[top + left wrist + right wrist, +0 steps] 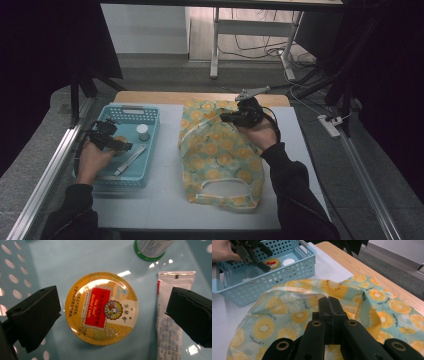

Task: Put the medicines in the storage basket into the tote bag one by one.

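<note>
The large fruit-printed fabric bag, yellow and teal with orange and kiwi slices, lies on the white table mat just to the right of the light-blue perforated plastic basket. The right gripper, past the basket's right wall, is clenched on a fold of the bag's mouth edge, holding it raised. If that thin fabric slips from the pinch, the mouth would likely sag shut and leave nothing to drop things into.

Inside the basket, near its middle, lies the round yellow tin of herbal candy with a red label, flat on the basket floor. The left gripper hangs over it with its jaws released, one on each side of the tin and not yet touching. The tin is wide, smooth and low, so I judge a grip taken off-centre could squirt it sideways or tip it.

Room is tight there: the silver foil sachet lies just beside the tin, under one jaw, and could be pinched along with it. The small white bottle with a green base stands near the tin toward the basket's far wall, apart from both jaws. The basket's walls leave upward as the only clear way out.
</note>
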{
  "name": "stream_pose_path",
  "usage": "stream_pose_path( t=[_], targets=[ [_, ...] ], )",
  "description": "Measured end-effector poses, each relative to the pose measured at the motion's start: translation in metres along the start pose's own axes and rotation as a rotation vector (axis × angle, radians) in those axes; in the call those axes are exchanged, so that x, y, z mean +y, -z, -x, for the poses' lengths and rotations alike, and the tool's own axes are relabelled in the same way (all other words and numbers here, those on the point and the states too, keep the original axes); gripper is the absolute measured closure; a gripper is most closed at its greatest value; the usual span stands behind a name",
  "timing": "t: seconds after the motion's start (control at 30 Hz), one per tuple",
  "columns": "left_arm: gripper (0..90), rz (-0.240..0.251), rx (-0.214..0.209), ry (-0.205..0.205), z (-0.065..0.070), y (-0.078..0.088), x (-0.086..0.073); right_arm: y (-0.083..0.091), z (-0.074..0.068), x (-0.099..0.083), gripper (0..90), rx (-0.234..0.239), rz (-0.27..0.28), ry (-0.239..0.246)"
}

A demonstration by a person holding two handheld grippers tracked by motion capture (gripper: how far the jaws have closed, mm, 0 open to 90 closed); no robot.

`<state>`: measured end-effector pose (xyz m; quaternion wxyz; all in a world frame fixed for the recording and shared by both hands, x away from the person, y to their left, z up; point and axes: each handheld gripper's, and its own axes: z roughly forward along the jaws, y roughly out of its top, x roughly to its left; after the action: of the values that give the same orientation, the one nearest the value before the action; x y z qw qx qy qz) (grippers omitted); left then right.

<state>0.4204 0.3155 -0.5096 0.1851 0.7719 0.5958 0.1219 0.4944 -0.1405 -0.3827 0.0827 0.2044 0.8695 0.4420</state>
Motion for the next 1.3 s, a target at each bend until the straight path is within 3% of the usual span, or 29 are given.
stream_pose_path(
  t=[0.27, 0.4, 0.57, 0.7, 0.93, 1.13, 1.3],
  targets=[
    [0.0, -0.055, 0.046, 0.0, 0.003, -0.006, 0.006, 0.0, 0.001, -0.001, 90.0, -0.001, -0.001, -0.003],
    [0.0, -0.082, -0.013, 0.024, 0.002, -0.012, 0.007, 0.001, 0.001, -0.001, 90.0, -0.001, -0.001, -0.002],
    [6.2, -0.1, -0.011, 0.033, 0.001, -0.013, 0.007, 0.001, 0.001, -0.002, 90.0, -0.001, -0.001, -0.002],
    [19.0, -0.108, -0.032, 0.053, -0.002, -0.012, 0.006, 0.0, 0.001, -0.002, 90.0, 0.001, -0.003, -0.002],
    [20.0, -0.12, -0.027, 0.072, -0.002, -0.011, 0.007, 0.0, 0.002, -0.003, 90.0, -0.001, -0.004, -0.003],
    [20.2, -0.085, -0.032, 0.059, -0.002, -0.003, 0.008, 0.001, 0.002, -0.003, 90.0, -0.003, 0.001, -0.008],
    [20.3, -0.038, -0.069, 0.039, 0.0, 0.012, 0.008, 0.001, 0.004, -0.004, 90.0, -0.003, 0.002, -0.01]
  ],
)
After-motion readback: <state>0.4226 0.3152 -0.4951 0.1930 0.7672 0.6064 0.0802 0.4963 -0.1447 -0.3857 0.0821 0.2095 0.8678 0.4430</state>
